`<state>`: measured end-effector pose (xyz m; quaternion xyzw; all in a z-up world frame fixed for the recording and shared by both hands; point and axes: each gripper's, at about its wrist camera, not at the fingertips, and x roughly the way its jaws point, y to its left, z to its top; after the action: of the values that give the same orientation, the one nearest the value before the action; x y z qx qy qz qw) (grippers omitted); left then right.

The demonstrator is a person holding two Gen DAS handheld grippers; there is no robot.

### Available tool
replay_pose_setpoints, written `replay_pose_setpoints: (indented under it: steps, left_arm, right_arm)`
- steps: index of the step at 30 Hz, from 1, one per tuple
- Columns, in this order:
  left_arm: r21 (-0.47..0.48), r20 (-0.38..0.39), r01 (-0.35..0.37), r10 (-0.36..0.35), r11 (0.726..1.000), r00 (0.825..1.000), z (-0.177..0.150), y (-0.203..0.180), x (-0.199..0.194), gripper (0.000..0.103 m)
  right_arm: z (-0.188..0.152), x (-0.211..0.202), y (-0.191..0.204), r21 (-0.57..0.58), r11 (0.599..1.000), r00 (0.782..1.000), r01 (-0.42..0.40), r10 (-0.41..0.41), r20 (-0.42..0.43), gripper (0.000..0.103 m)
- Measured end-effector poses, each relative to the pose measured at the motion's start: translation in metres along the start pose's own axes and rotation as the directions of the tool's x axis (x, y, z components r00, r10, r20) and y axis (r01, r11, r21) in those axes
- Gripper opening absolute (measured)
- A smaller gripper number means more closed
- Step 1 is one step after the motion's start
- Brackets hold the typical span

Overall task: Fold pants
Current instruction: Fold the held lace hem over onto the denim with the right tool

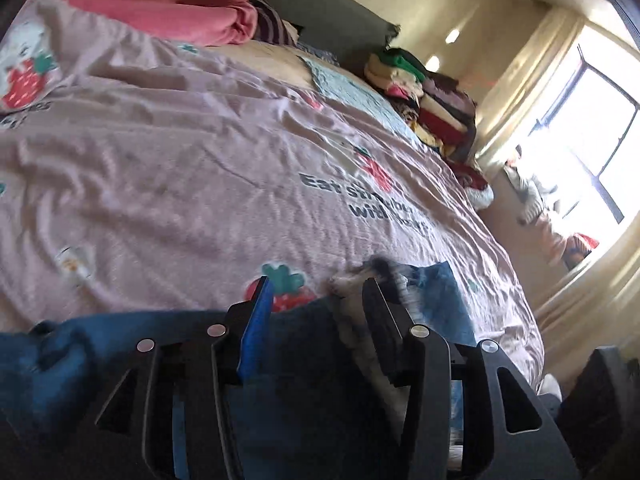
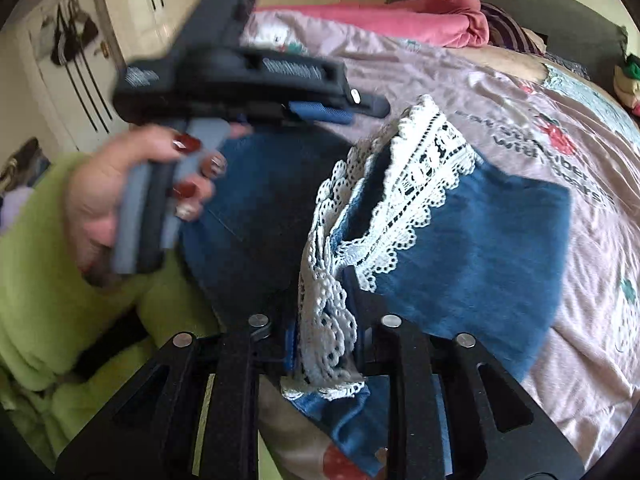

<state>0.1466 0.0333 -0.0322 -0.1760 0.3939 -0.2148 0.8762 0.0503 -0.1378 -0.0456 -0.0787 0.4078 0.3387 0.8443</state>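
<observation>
Blue denim pants (image 2: 472,248) with a white lace hem (image 2: 416,184) lie bunched on a pink bed sheet (image 2: 460,92). My right gripper (image 2: 324,344) is shut on the lace hem, which bunches up between its fingers. My left gripper (image 1: 316,296) is open over the dark denim (image 1: 296,360), its fingers wide apart, with a strip of lace (image 1: 360,312) beside its right finger. It also shows in the right wrist view (image 2: 340,110), held in a hand with red nails, above the pants' far side.
A pink blanket (image 1: 192,12) lies at the head of the bed. A stack of folded clothes (image 1: 432,104) stands at the bed's far right edge. A bright window (image 1: 592,148) is on the right. The person's green top (image 2: 52,300) is at left.
</observation>
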Motion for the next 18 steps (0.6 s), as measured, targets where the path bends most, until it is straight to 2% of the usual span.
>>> replay_pose_setpoints:
  steps: [1, 3, 8, 10, 13, 18]
  left_arm:
    - [-0.006, 0.002, 0.007, -0.007, 1.0, 1.0, -0.002, 0.001, -0.001, 0.047]
    - [-0.025, 0.003, 0.032, -0.032, 0.999, 0.999, 0.0, 0.002, -0.003, 0.05]
    - [-0.036, -0.02, 0.09, -0.09, 0.995, 0.996, -0.005, -0.003, -0.002, 0.054]
    - [-0.044, -0.031, 0.114, -0.116, 0.992, 0.993, -0.008, -0.005, 0.0, 0.056]
    - [-0.058, -0.057, 0.129, -0.133, 0.99, 0.99, -0.009, -0.008, 0.007, 0.058]
    - [-0.065, -0.113, 0.055, -0.062, 0.996, 0.992, -0.004, -0.011, 0.033, 0.073]
  right_arm:
    - [0.0, 0.003, 0.002, 0.003, 1.0, 1.0, -0.008, 0.008, -0.003, 0.026]
    - [0.001, 0.0, 0.007, 0.005, 0.999, 0.999, -0.039, 0.039, 0.008, 0.047]
    - [0.0, -0.041, 0.009, -0.021, 0.997, 0.991, -0.069, 0.071, 0.113, 0.063]
    - [-0.001, -0.059, -0.004, 0.011, 0.999, 0.986, -0.05, 0.048, 0.162, 0.065]
    - [-0.003, -0.07, -0.033, 0.076, 0.997, 0.983, 0.028, -0.041, 0.18, 0.067]
    - [0.004, -0.068, -0.103, 0.251, 0.96, 0.976, 0.125, -0.165, 0.145, 0.067]
